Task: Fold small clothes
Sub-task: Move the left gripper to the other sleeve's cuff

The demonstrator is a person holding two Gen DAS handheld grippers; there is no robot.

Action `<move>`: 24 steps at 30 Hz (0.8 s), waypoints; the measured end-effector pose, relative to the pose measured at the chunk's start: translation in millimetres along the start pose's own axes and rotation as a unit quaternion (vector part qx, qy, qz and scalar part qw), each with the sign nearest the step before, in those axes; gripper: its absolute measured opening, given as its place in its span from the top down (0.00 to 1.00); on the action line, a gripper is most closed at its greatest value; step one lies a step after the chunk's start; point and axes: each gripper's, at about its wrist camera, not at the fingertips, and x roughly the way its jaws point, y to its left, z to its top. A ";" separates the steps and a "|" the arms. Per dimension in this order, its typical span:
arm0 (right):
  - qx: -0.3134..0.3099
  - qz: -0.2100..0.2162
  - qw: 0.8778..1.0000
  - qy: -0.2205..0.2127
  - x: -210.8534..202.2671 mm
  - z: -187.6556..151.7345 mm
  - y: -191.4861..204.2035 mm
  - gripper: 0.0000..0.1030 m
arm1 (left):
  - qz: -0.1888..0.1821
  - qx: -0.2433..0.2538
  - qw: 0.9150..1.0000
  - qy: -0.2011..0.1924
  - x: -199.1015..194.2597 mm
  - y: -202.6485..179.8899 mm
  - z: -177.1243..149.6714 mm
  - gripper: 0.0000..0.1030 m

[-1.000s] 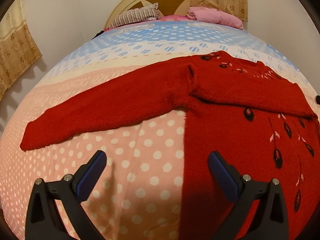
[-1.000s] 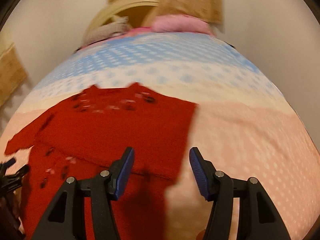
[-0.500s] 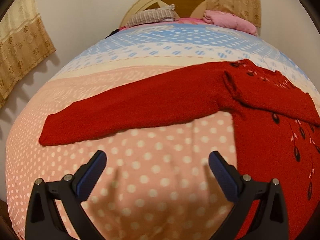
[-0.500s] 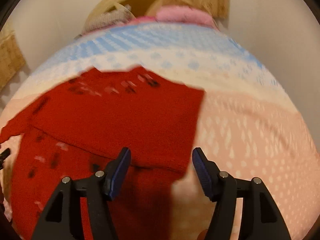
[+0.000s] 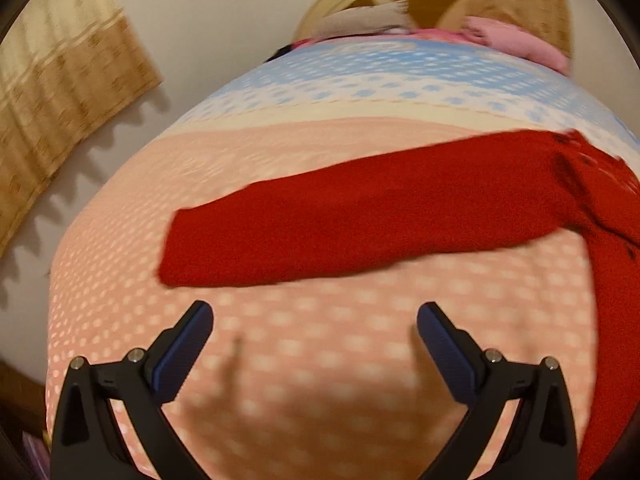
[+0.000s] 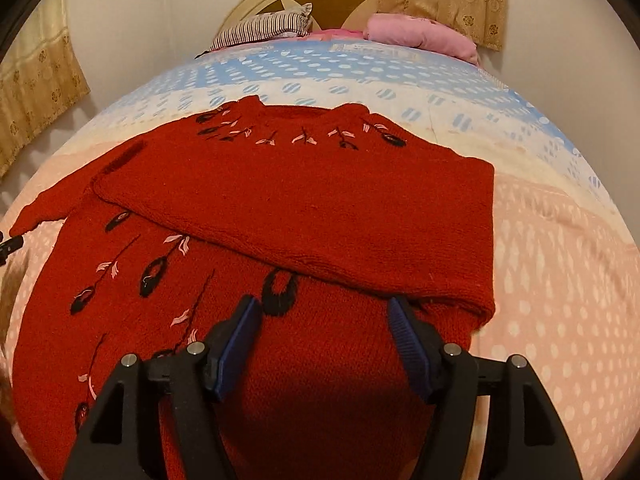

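On the bed (image 6: 560, 280), a red sweater (image 6: 280, 208) lies flat, one sleeve folded across its chest, the other sleeve (image 5: 360, 216) stretched out sideways over the dotted pink cover. Above the sweater's lower front, the right gripper (image 6: 324, 320) has its jaws opening, nothing pinched. Near the outstretched sleeve's cuff, the left gripper (image 5: 314, 320) hovers with jaws spread wide and empty.

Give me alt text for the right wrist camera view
A red sweater lies on a polka-dot bedspread, one sleeve folded across its chest. The right gripper hovers above it, jaws opening, holding nothing.
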 end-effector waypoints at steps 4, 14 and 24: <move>-0.004 -0.009 1.000 0.001 2.2 -0.8 4.6 0.28 | 0.011 -0.073 0.997 0.018 17.4 52.0 6.3 0.00; -0.007 -0.019 1.000 -0.004 0.6 -2.6 5.2 0.26 | 0.007 -0.219 0.975 0.033 43.8 142.9 9.3 0.00; -0.009 -0.031 0.999 -0.006 -0.1 -3.5 6.9 0.23 | -0.038 -0.254 0.965 0.049 64.4 138.2 9.9 0.24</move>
